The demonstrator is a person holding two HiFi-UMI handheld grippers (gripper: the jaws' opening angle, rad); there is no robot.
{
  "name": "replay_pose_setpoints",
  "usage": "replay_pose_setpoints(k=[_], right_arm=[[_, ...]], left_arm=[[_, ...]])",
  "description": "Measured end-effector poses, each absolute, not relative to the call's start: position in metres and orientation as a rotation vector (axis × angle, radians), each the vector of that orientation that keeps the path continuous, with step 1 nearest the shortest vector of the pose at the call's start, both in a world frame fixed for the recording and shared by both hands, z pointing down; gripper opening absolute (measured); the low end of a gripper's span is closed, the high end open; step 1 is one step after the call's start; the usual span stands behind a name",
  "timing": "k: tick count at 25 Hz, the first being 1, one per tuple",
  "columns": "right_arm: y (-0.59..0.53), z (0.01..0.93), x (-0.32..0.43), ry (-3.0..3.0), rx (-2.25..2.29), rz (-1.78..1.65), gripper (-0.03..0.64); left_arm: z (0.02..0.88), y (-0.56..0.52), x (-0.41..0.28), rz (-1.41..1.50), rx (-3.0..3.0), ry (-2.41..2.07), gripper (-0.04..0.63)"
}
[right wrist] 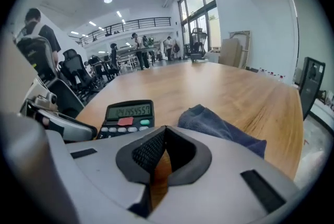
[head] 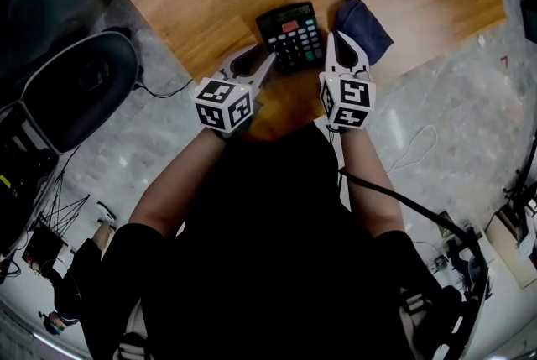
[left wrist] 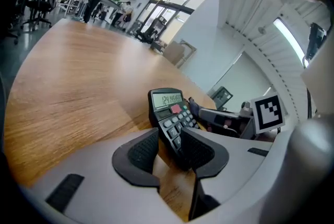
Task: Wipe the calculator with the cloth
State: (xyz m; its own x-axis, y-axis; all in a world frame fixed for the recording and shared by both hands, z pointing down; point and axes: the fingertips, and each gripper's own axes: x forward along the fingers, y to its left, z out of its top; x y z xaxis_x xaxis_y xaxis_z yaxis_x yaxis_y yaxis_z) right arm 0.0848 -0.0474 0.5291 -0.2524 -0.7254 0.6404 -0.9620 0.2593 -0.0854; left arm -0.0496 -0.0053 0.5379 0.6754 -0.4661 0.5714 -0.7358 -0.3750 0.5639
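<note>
- The left tongs [head: 260, 58] have a pale grey moulded shell and black jaw tips with ribbed pads [left wrist: 142, 152].
- The right tongs [head: 342, 39] have the same grey shell and black ribbed pads.
- Each carries a white marker cube [head: 224, 104] printed with black squares.
- The person wears a black top [head: 277, 207] with short sleeves [head: 138, 253].
- A black cable [head: 394, 195] runs beside the black top, on the side of the right tongs.
</note>
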Motion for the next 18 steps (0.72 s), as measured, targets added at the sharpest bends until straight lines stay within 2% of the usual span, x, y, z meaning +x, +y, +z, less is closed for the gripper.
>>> replay_pose_setpoints(k=[7,18], right_arm=[[-0.036,0.533,0.048,-2.128,1.341,0.757,0.014],[-0.036,0.539,0.048,-2.09,1.36,0.854,0.014]], left_arm=[[0.54,-0.004,-0.049,0.423,2.045,-0.915,0.126],[0.539,-0.003,-0.049,0.4,2.019,-0.892,0.126]])
